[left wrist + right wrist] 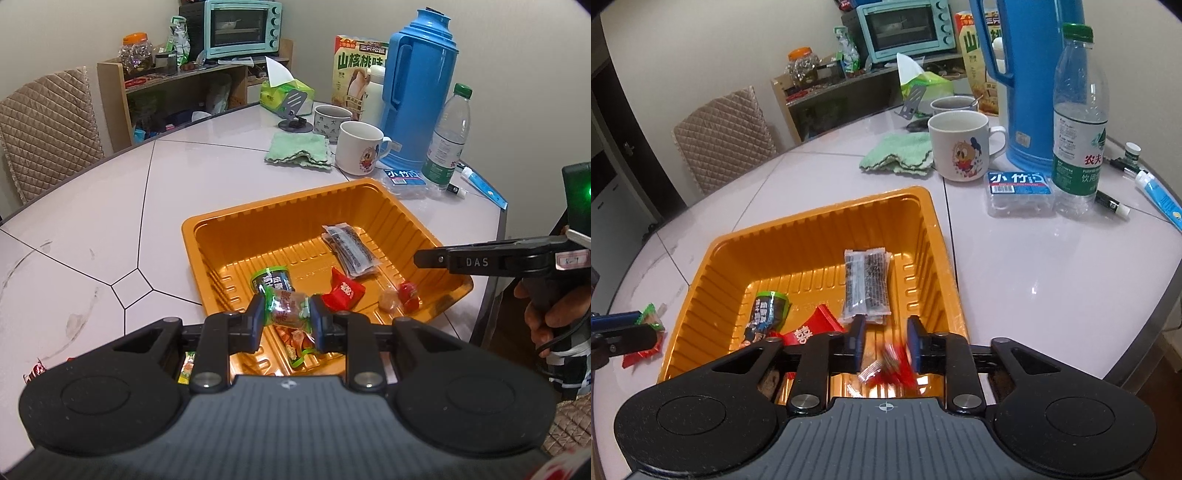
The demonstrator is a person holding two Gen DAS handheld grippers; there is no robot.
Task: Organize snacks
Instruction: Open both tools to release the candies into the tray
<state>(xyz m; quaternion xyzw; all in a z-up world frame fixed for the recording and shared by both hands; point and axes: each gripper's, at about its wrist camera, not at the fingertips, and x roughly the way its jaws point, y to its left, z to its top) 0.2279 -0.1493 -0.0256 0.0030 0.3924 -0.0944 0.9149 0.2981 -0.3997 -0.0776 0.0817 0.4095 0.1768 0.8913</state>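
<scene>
An orange plastic tray (258,210) (812,214) sits on the pale table. Inside it lie a pair of dark clear-wrapped packets (351,251) (868,284), a green-and-black packet (271,278) (766,314) and a red packet (343,293) (809,332). My left gripper (288,317) is shut on a green-wrapped snack (286,308) over the tray's near edge. My right gripper (885,339) hangs over the tray's right side. Its pads stand apart, and a blurred red candy (890,365) is loose just below them. In the left wrist view, a red candy (408,295) lies under the right gripper's fingers (428,258).
Behind the tray are a green cloth (299,149), a white mug (360,147), a blue thermos (421,92), a water bottle (1078,122), a toothpick box (1019,192) and a blue tube (1160,195). Loose snacks (35,369) lie at the near left. A quilted chair (724,140) stands beyond the table.
</scene>
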